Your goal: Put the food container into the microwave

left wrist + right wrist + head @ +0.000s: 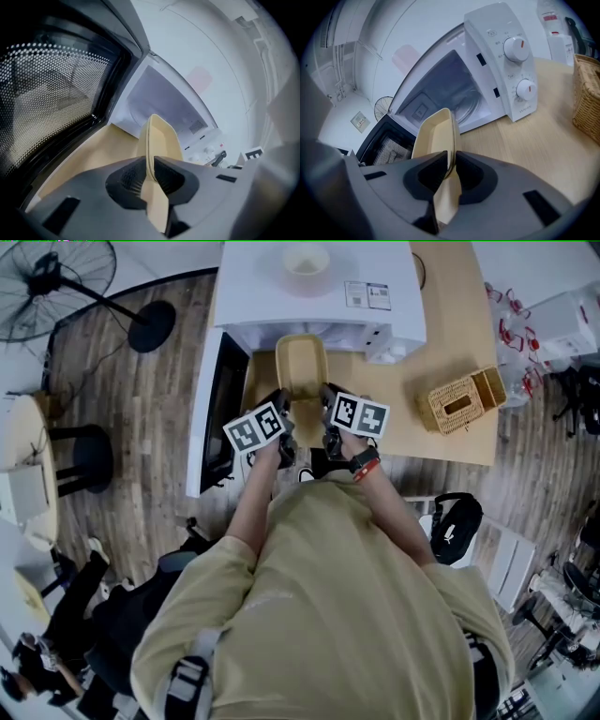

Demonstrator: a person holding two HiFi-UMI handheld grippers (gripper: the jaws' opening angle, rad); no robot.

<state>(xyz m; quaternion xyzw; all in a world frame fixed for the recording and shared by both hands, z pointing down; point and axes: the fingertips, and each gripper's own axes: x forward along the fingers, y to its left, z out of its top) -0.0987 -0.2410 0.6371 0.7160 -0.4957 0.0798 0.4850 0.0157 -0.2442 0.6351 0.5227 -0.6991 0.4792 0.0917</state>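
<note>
The food container [301,371], a shallow beige tray with no lid, is held in the air between the two grippers, just in front of the open mouth of the microwave [319,287]. Its long side points away from the person, toward the oven chamber. The left gripper [150,171] has its jaws clenched on the tray's left wall at the near end, with the dark ribbed pads pressed on both faces of the thin rim. The right gripper [451,168] grasps the right wall in the same way. In the head view the two marker cubes sit on either side of the tray's near end, just beyond the person's hands. The white microwave stands at the far left part of the light wooden tabletop [459,343]. Its door [217,409] is swung wide open to the left, and the left gripper view shows the door's dotted mesh window close by. Two round dials [516,49] sit on the control panel to the right of the chamber. A wicker basket [461,399] lies on the tabletop well to the right of the microwave. A black standing fan [56,287] is on the wooden floor at the far left.
</note>
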